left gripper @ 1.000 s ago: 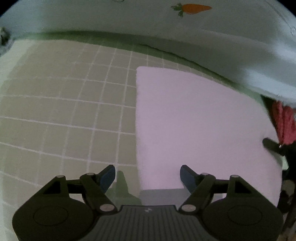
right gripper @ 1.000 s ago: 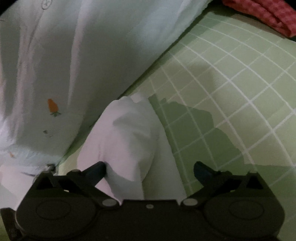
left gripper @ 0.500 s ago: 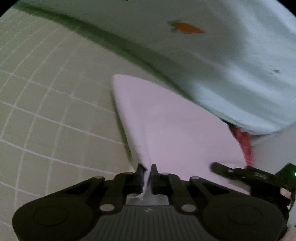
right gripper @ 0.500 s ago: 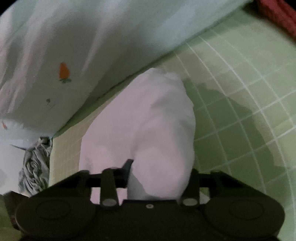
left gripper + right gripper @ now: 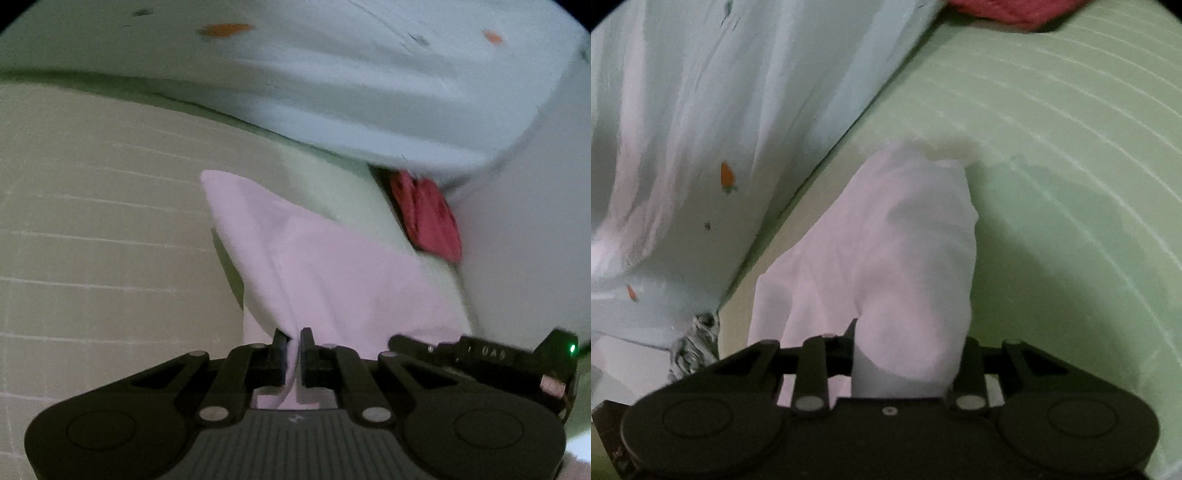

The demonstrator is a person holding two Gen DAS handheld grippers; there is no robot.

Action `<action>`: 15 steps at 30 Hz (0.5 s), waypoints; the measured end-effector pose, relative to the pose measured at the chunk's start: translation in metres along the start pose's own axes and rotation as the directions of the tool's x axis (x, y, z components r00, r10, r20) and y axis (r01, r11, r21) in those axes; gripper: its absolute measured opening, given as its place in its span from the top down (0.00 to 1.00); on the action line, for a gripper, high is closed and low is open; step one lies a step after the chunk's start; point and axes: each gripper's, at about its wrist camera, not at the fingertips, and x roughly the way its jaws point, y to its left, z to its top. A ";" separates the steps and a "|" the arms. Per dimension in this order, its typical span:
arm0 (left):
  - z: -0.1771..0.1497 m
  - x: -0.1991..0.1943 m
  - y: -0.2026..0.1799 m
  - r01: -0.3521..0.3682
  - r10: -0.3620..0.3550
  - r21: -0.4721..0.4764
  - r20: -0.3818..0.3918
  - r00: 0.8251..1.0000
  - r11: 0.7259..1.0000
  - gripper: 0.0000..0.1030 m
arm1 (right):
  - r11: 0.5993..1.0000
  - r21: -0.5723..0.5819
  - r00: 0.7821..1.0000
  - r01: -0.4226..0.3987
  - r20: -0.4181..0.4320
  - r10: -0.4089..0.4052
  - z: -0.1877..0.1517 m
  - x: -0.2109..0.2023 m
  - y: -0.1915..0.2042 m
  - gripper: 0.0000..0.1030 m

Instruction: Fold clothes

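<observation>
A pale pink cloth (image 5: 332,273) hangs lifted above the green gridded mat (image 5: 92,221). My left gripper (image 5: 293,341) is shut on a thin pinch of its near edge. The right gripper's body shows at lower right in the left wrist view. In the right wrist view the same pink cloth (image 5: 886,258) bulges forward from between the jaws. My right gripper (image 5: 908,354) is still closing on a thick bunch of it, and the pads press on the fabric. The cloth's far tip droops toward the mat.
A pale blue garment with small carrot prints (image 5: 332,74) lies along the mat's far edge, also large at left in the right wrist view (image 5: 683,147). A red cloth (image 5: 424,218) lies beside it (image 5: 1008,11). A grey crumpled fabric (image 5: 694,347) sits at lower left.
Both grippers went from open around the flat pink cloth to shut on it. They then lifted it off the mat, so it hangs bunched.
</observation>
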 end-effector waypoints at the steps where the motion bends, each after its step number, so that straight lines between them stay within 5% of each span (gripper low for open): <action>1: -0.002 0.006 -0.011 -0.001 0.001 0.012 -0.007 1.000 1.000 0.94 | 1.000 0.014 1.000 -0.007 0.010 0.007 -0.001 -0.009 -0.010 0.69; 7: -0.012 0.053 -0.088 0.015 -0.014 0.035 -0.024 1.000 0.999 0.94 | 0.996 0.086 0.998 -0.037 0.046 0.033 0.037 -0.067 -0.078 0.69; 15: -0.007 0.123 -0.195 0.090 -0.090 0.044 0.004 0.996 0.995 0.94 | 0.998 -0.004 0.994 -0.058 0.090 0.058 0.143 -0.138 -0.135 0.69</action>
